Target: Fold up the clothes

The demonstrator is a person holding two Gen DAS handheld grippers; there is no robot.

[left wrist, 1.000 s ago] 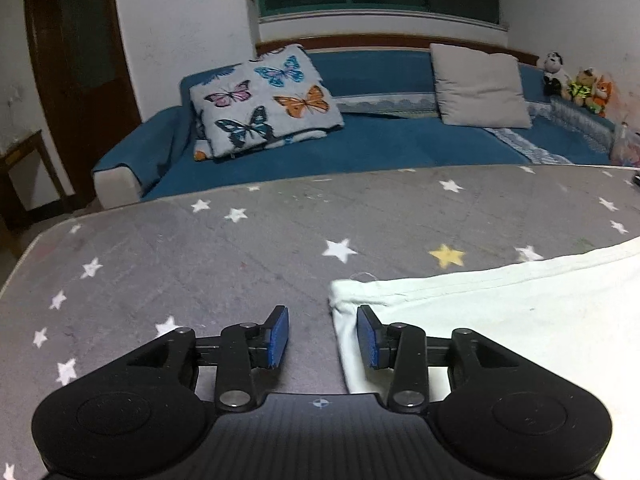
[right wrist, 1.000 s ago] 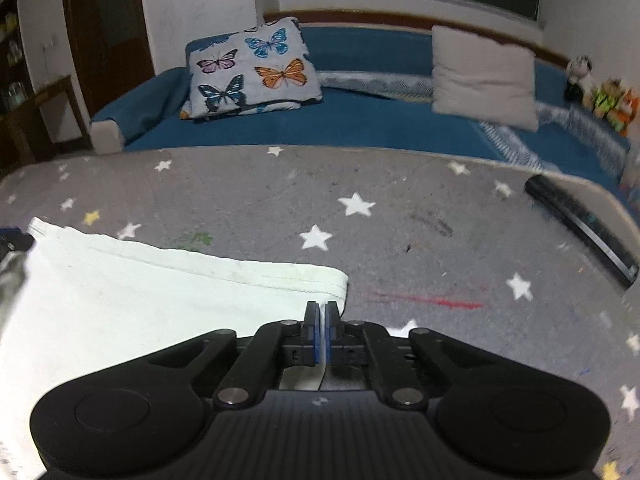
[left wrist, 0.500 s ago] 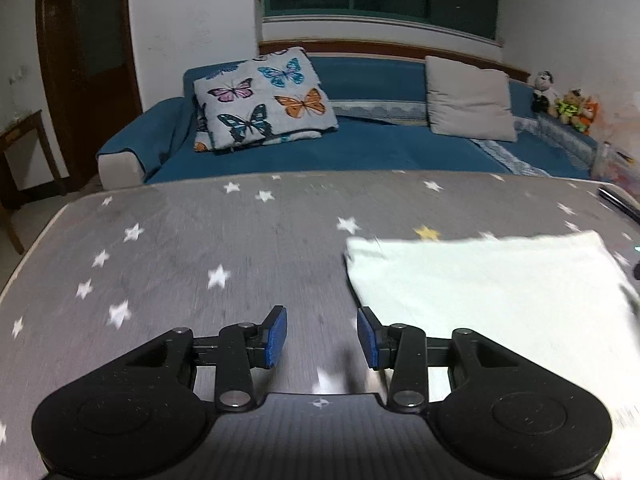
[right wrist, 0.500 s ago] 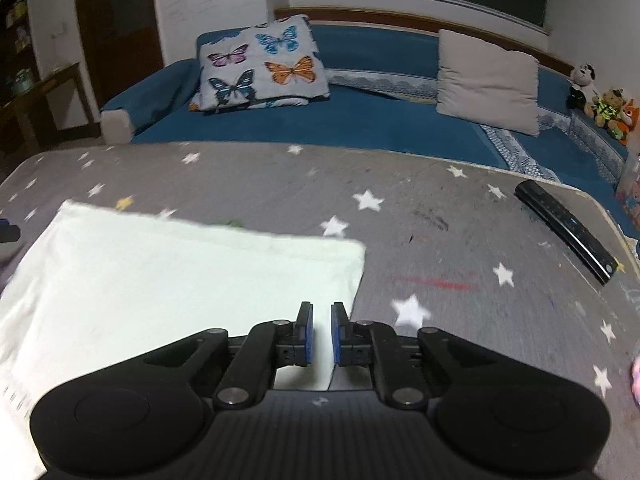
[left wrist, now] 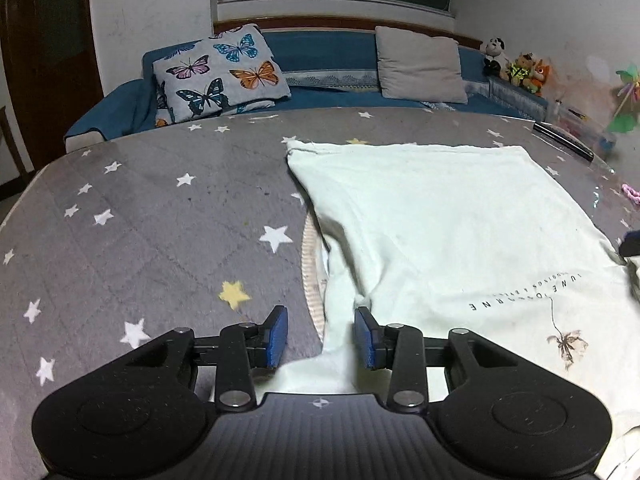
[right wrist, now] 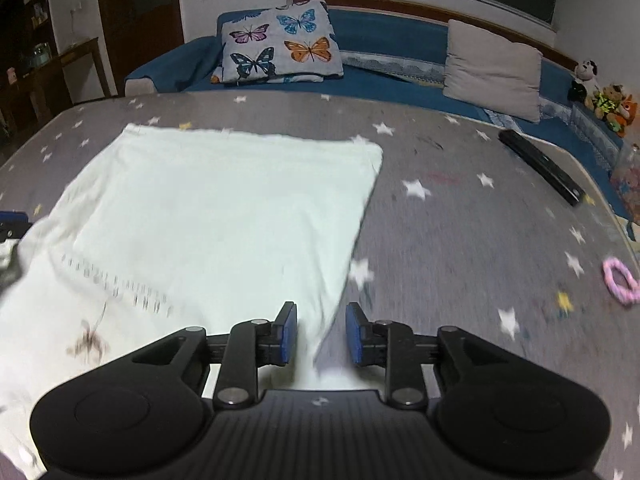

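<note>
A pale mint T-shirt [left wrist: 440,232] with small printed lettering and a brown leaf motif lies partly folded on the grey star-patterned table [left wrist: 140,220]. It also shows in the right wrist view [right wrist: 216,216]. Its ribbed collar [left wrist: 310,280] peeks out at the left edge. My left gripper [left wrist: 320,334] is open, low over the shirt's near left edge, with cloth lying between the fingers. My right gripper [right wrist: 321,332] is open over the shirt's near right edge.
A black remote [right wrist: 540,164] lies at the table's far right. A pink hair tie [right wrist: 620,282] lies near the right edge. Beyond the table is a blue sofa with a butterfly pillow [left wrist: 220,72], a grey pillow [left wrist: 420,64] and plush toys [left wrist: 516,66].
Both grippers pulled back toward the near side of the shirt, away from its far corners. The right gripper, shut a second ago, has opened. The shirt now lies folded over with its far edge flat.
</note>
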